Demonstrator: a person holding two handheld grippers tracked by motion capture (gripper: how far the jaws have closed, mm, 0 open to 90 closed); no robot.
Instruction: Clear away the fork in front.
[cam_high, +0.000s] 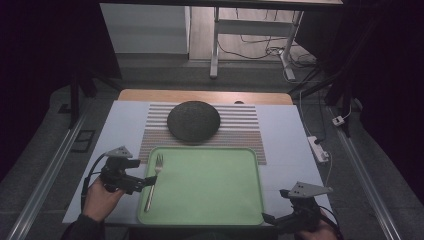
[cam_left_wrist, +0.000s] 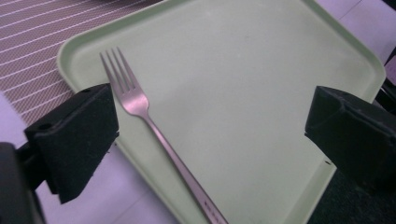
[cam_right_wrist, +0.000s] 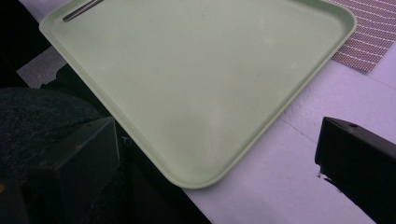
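A table is seen from above. A green tray (cam_high: 210, 190) is set at the near centre, with a dark round plate (cam_high: 193, 121) beyond it at twelve o'clock, resting on a striped mat (cam_high: 240, 131). A metal fork (cam_high: 154, 182) is laid along the tray's nine o'clock edge, tines pointed away toward twelve o'clock, handle toward six.

The left gripper (cam_high: 148, 181) is held just beside the fork's handle, at its nine o'clock; its jaws are spread wide and nothing is gripped between them. In the left gripper view the fork (cam_left_wrist: 154, 126) is seen lying free on the tray (cam_left_wrist: 261, 70). The right gripper (cam_high: 272, 218) is held at the tray's five o'clock corner, jaws wide and empty.

The fork's placement is judged complete. Setting the plate and further cutlery is judged to remain.
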